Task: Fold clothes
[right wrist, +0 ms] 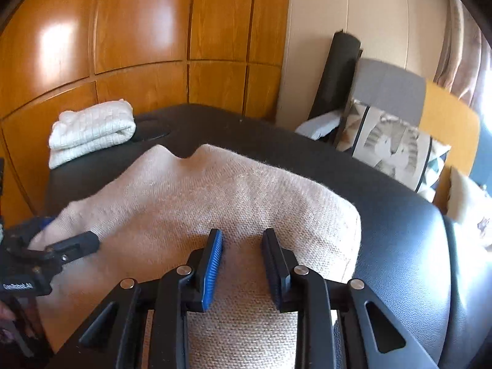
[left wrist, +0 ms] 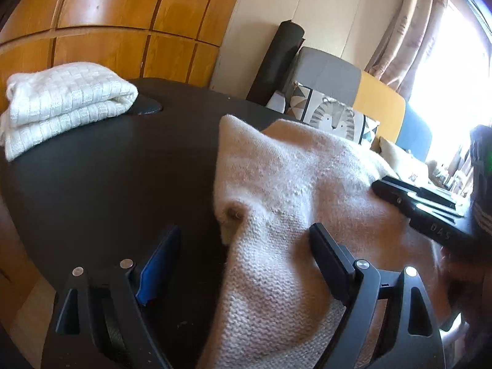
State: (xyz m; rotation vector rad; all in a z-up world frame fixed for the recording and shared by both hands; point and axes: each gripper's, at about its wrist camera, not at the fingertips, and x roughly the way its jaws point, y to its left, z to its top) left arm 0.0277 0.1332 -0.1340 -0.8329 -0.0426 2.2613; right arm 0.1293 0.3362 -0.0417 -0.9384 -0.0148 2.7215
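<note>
A beige knit sweater [left wrist: 292, 184] lies rumpled on the black padded table [left wrist: 107, 160]; it also shows in the right wrist view [right wrist: 215, 193]. My left gripper [left wrist: 246, 246] is open, its jaws wide around the sweater's near left edge, cloth bunched between them. My right gripper [right wrist: 243, 246] is open with a narrower gap, over the sweater's near right part, knit showing between the blue pads [right wrist: 212, 264]. The right gripper appears at the right of the left wrist view [left wrist: 424, 209], resting on the sweater. The left gripper appears at the left of the right wrist view [right wrist: 61, 249].
A folded white knit garment [left wrist: 64, 104] sits at the table's far left corner, also in the right wrist view [right wrist: 92, 132]. Wooden wardrobe doors [right wrist: 123, 46] stand behind. A sofa with a patterned cushion [right wrist: 390, 147] is beyond the right table edge.
</note>
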